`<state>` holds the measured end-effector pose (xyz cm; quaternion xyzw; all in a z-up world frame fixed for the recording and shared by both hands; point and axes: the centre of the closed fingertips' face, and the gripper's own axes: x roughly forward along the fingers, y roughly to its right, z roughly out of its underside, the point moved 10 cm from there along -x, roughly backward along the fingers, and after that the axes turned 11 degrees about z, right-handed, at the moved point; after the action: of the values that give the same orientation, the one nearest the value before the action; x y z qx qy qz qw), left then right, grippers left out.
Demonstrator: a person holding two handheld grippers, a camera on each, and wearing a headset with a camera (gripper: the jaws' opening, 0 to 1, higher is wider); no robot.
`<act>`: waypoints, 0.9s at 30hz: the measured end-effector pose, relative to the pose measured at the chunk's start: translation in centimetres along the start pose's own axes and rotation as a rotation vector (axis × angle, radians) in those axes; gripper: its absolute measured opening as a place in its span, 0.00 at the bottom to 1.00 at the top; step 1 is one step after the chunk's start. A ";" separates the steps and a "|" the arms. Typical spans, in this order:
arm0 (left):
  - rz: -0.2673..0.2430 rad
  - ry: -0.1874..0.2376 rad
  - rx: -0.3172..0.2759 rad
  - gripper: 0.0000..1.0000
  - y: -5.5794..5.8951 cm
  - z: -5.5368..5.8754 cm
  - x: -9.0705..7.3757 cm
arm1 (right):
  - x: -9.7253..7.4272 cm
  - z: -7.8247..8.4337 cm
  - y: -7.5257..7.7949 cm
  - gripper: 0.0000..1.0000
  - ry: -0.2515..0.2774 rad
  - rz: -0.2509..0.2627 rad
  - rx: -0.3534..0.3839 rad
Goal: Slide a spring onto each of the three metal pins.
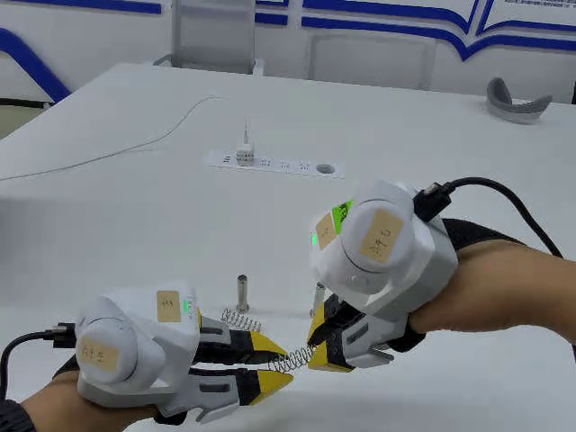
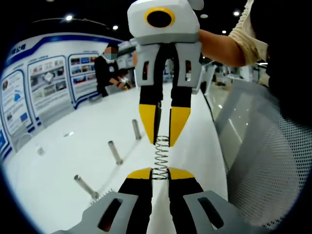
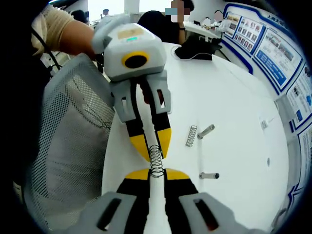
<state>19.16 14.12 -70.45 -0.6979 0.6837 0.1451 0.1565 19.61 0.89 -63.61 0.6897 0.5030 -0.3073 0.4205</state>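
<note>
Metal coil spring (image 2: 161,153), thin, open-coiled | left gripper (image 2: 160,174) pinches 1 end | right gripper (image 3: 156,174) pinches other end

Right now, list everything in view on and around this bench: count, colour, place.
held spring: one, silver, spanning both grippers' tips
loose spring: one, silver, lying on the table by the pins
metal pins: three, silver, upright in a row on the table
power strip: one, white, mid-table, with a white plug in it
cable: one, grey, across the far left of the table
table: one, white
mesh chair: one, pale, beside the table
left gripper: white, yellow-and-black jaws, shut on the held spring
right gripper: same colours, shut on its other end
</note>
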 end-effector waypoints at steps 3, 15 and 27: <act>0.002 -0.001 -0.002 0.11 0.0 0.0 0.0 | -0.2 -0.4 0.0 0.11 0.011 0.004 -0.006; 0.003 0.008 -0.003 0.11 0.0 -0.1 0.1 | -0.4 -1.9 -0.1 0.12 0.050 0.008 -0.026; 0.001 0.012 -0.005 0.11 0.0 -0.1 0.1 | -0.2 -2.2 -0.1 0.14 0.056 -0.007 -0.024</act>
<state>19.15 13.98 -70.45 -0.6987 0.6848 0.1424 0.1505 19.45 2.79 -62.43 0.6910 0.5208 -0.2833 0.4136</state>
